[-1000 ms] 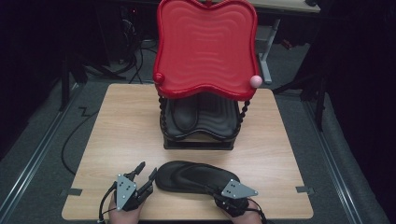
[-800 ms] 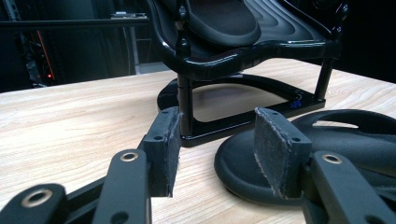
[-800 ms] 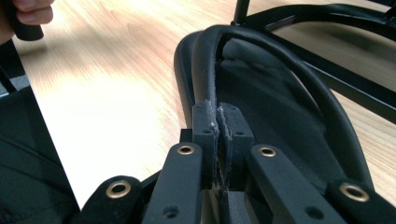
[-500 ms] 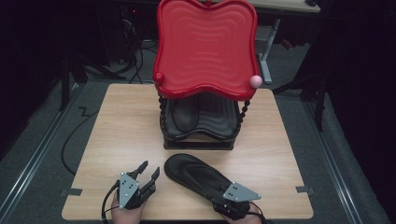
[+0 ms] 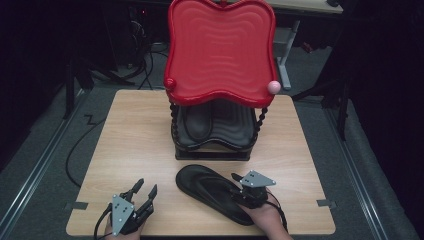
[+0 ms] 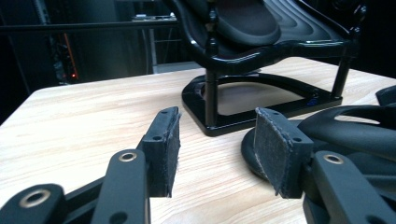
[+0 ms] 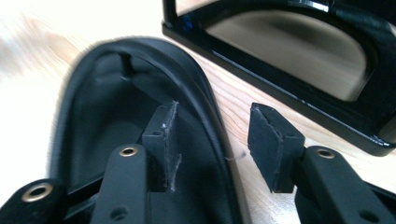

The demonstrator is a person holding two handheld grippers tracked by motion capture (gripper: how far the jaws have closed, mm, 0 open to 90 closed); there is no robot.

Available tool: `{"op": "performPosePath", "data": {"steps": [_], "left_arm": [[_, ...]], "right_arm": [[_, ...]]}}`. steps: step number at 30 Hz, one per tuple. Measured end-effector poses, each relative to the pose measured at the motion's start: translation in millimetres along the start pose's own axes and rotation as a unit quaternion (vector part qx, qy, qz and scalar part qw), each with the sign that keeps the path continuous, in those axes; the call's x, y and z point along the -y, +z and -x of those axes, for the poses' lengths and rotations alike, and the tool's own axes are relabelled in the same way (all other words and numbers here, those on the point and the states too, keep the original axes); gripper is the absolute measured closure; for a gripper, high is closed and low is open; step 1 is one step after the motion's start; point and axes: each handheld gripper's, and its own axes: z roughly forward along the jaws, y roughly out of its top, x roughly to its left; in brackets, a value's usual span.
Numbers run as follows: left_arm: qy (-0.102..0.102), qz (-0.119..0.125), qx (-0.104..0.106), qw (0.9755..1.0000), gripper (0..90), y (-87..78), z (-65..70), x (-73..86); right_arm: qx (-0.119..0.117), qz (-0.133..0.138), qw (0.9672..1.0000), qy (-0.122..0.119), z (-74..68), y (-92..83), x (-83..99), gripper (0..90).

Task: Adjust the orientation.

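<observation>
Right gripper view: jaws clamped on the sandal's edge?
No: the right gripper is open, one jaw over the black sandal, the other over bare table, with a clear gap between the pads.

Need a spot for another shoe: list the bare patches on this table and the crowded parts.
Bare wood on the table left of the black stand, and right of it toward the far right corner. Crowded: the near edge, with the left gripper, the black flip-flop and the right gripper.

Dark room; grey carpet floor (image 5: 45,150); metal floor rail (image 5: 30,195); cables (image 5: 75,150) on floor; desk leg (image 5: 284,65) behind.
</observation>
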Motion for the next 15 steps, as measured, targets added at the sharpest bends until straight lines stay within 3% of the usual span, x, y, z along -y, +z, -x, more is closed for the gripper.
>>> {"op": "performPosePath", "data": {"steps": [1, 3, 5, 6, 9, 15], "left_arm": [[-0.001, 0.000, -0.002, 1.0000, 50.8, -1.2, -1.1, 0.4], [-0.002, 0.000, -0.003, 1.0000, 50.8, -2.7, -2.6, 0.8], [-0.003, 0.001, -0.003, 1.0000, 50.8, -3.1, -3.4, 0.3], [-0.004, 0.001, -0.002, 1.0000, 50.8, -2.7, -3.3, -0.2], [-0.005, 0.005, 0.005, 1.0000, 50.8, 1.5, -1.0, -1.9], [0.004, 0.000, 0.040, 0.9992, 50.8, 20.7, 13.4, -5.3]], "right_arm": [[0.006, -0.010, 0.9999, 0.000, 0.4, 2.2, -1.2, 60.3], [-0.003, -0.011, 0.9999, 0.001, 0.6, 2.9, -2.4, 73.9], [0.020, -0.010, 0.9996, -0.015, -3.7, 2.1, -2.8, 80.2], [0.025, -0.010, 0.9995, -0.019, -4.5, 1.0, -2.8, 81.7], [0.040, -0.005, 0.9992, 0.001, -3.1, -6.3, 1.0, 83.0], [0.075, -0.011, 0.9967, 0.031, 1.1, -29.3, 18.5, 82.7]]}}
